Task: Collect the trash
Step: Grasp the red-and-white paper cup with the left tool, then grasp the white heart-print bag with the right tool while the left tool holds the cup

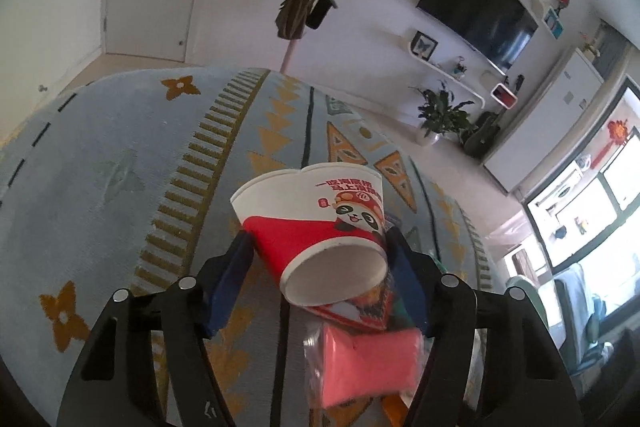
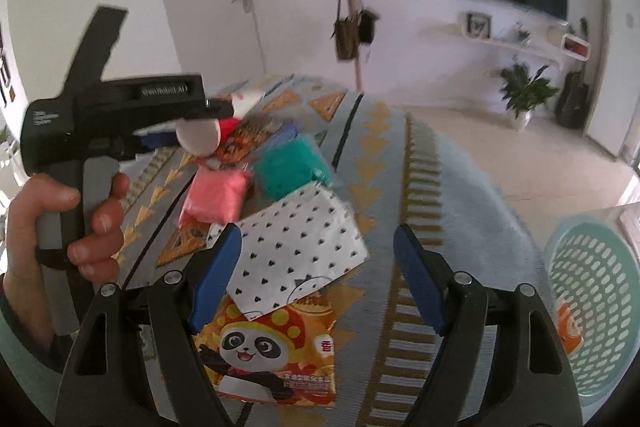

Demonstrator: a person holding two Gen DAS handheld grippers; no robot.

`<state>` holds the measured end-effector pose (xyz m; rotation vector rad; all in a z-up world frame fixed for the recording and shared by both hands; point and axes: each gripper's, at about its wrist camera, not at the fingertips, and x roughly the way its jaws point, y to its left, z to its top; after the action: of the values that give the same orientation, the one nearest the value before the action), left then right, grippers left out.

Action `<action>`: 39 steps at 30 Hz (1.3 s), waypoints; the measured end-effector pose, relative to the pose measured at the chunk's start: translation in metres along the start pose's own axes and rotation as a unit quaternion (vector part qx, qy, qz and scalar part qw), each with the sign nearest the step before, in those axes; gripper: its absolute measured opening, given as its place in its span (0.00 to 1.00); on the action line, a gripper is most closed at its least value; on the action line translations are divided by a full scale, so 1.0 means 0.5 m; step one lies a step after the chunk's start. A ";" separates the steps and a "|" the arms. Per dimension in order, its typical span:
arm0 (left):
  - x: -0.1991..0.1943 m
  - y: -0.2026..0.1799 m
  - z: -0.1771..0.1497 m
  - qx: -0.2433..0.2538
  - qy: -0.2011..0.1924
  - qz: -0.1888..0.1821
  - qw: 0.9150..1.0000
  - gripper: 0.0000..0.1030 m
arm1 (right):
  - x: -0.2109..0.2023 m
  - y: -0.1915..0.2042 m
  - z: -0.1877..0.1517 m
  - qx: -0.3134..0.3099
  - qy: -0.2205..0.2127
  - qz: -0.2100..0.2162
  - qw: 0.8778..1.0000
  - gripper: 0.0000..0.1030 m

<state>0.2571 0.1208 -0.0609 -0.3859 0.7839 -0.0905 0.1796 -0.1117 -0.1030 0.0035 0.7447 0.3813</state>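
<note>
Two tools are working over a patterned rug (image 1: 120, 155) strewn with trash. The left tool (image 1: 320, 251) is gripping a red-and-white paper cup (image 1: 320, 223) printed with a panda, its blue fingers (image 1: 230, 279) pressing against the cup's two sides; the cup is lying tilted with its base facing the camera and is being held above the rug. Just below it, a red snack wrapper (image 1: 368, 307) and a pink packet (image 1: 360, 363) in clear plastic are lying on the rug.

In the right wrist view, the right tool (image 2: 316, 275) is standing wide apart with nothing between its fingers, hovering over a white wrapper with black dots (image 2: 296, 247) that is overlapping an orange panda snack bag (image 2: 276, 351). Beyond these, the pink packet (image 2: 216, 199) and a teal packet (image 2: 292, 167) are sitting side by side, close to touching. The person's left hand (image 2: 64, 227) is gripping the handle of the left tool (image 2: 204, 131) at the left edge, with the cup (image 2: 200, 135) showing blurred at its tip. A pale green perforated basket (image 2: 592, 291) is standing on the floor off the rug's right edge, with an orange wrapper (image 2: 568, 327) lying inside it.
</note>
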 end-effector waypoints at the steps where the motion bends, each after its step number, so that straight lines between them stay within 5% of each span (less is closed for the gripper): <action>1: -0.011 -0.002 -0.002 0.003 -0.006 0.000 1.000 0.63 | 0.011 -0.001 0.001 0.000 0.017 0.008 1.000 0.72; 9: -0.091 0.013 -0.053 0.004 -0.072 -0.013 0.997 0.64 | 0.027 -0.026 0.006 0.031 0.044 0.022 0.998 0.72; 15: -0.094 0.020 -0.066 -0.007 -0.081 -0.018 0.997 0.64 | 0.056 -0.036 0.018 0.070 0.079 0.034 0.994 0.73; 24: -0.110 -0.020 -0.081 0.032 -0.092 -0.018 0.995 0.64 | 0.083 0.027 0.025 0.030 0.084 -0.007 0.996 0.84; 26: -0.112 -0.022 -0.082 0.035 -0.094 -0.019 0.995 0.64 | 0.082 0.025 0.024 0.031 0.085 -0.011 0.996 0.76; 28: -0.113 -0.025 -0.080 0.038 -0.097 -0.021 0.994 0.64 | 0.081 0.028 0.024 0.028 0.080 -0.011 0.996 0.51; 31: -0.108 -0.014 -0.074 0.025 -0.088 -0.051 0.995 0.64 | 0.071 0.022 0.022 0.031 0.069 0.001 0.997 0.30; 39: -0.129 -0.036 -0.069 0.039 -0.107 -0.091 0.989 0.64 | -0.022 -0.022 0.031 0.054 -0.003 0.017 0.998 0.22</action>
<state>0.1883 0.1078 -0.0333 -0.3851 0.5301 -0.2460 0.1863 -0.1236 -0.0859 0.1186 0.7601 0.3734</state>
